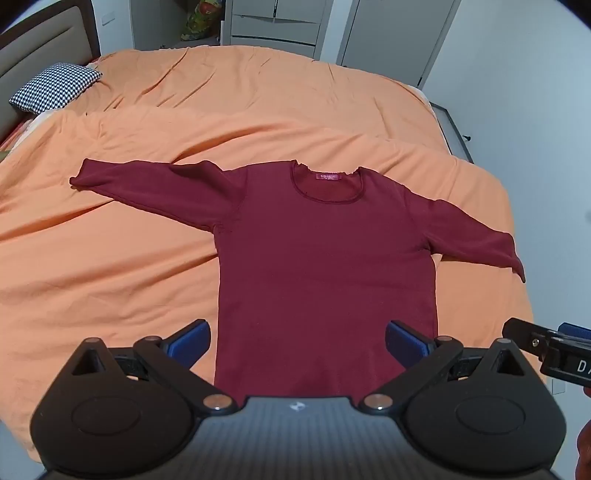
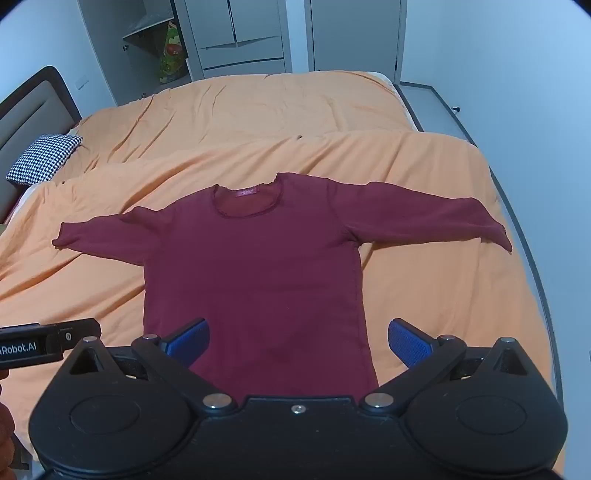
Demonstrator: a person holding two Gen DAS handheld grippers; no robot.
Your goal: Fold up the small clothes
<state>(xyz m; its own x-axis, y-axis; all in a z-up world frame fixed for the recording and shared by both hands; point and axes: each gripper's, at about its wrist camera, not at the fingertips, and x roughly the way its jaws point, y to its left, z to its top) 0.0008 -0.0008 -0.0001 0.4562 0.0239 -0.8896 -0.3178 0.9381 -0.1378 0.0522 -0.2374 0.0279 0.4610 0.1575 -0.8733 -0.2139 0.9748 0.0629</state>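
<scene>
A dark red long-sleeved top point(image 1: 321, 258) lies flat on the orange bedcover, neck away from me, both sleeves spread out; it also shows in the right wrist view point(image 2: 258, 273). My left gripper point(image 1: 297, 341) is open and empty, held above the top's lower hem, its blue pads point(image 1: 190, 341) wide apart. My right gripper point(image 2: 297, 341) is open and empty above the hem's right part, its blue pads point(image 2: 408, 341) wide apart. The hem itself is hidden behind both gripper bodies.
The orange bedcover point(image 1: 110, 258) fills the bed, wrinkled, with a fold line behind the top. A black-and-white checked pillow point(image 1: 55, 88) lies at the far left by the headboard. White wardrobes point(image 1: 277, 26) stand beyond the bed. The bed's right edge point(image 2: 532, 258) drops to the floor.
</scene>
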